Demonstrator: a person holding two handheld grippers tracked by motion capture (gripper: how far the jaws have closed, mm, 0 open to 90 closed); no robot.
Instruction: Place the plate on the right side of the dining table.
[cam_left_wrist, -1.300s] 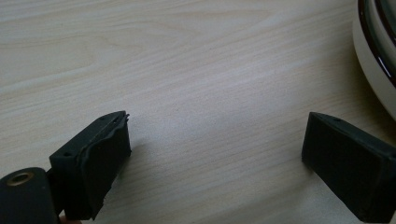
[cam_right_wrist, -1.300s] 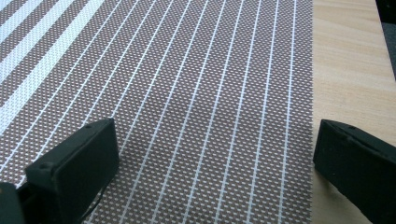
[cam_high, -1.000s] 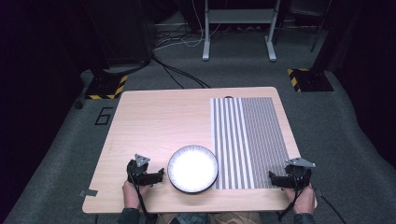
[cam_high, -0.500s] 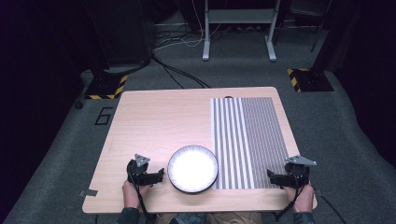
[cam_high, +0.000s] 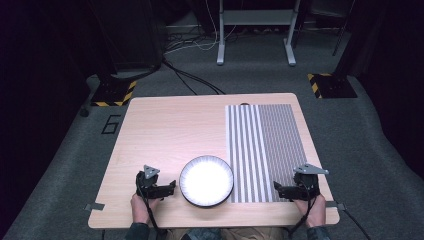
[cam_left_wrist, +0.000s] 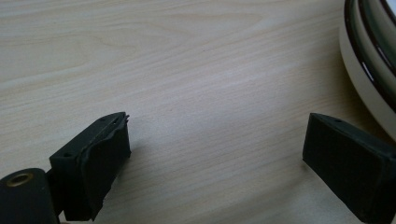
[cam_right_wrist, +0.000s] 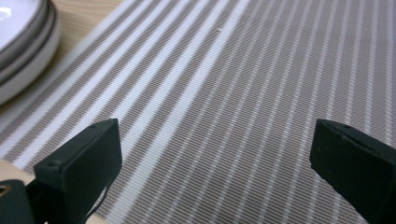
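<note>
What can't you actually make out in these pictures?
- Plates: the high view's glare whitens the top; how many are stacked is unclear, since both gripper views cut them at the edge.
- Placemat: its near corner lies under the right gripper.
- The person: cut off by the bottom edge.

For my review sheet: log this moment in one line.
left tool: open, beside plates | right tool: open, over striped mat

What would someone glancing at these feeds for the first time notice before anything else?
Probably the white plate, bright against the wooden table at its near edge; in the gripper views it looks like a stack of plates. Next, the striped placemat covering the table's right part, touching or slightly under the plate's rim. The left gripper and right gripper flank the plate, jaws open and empty.
</note>
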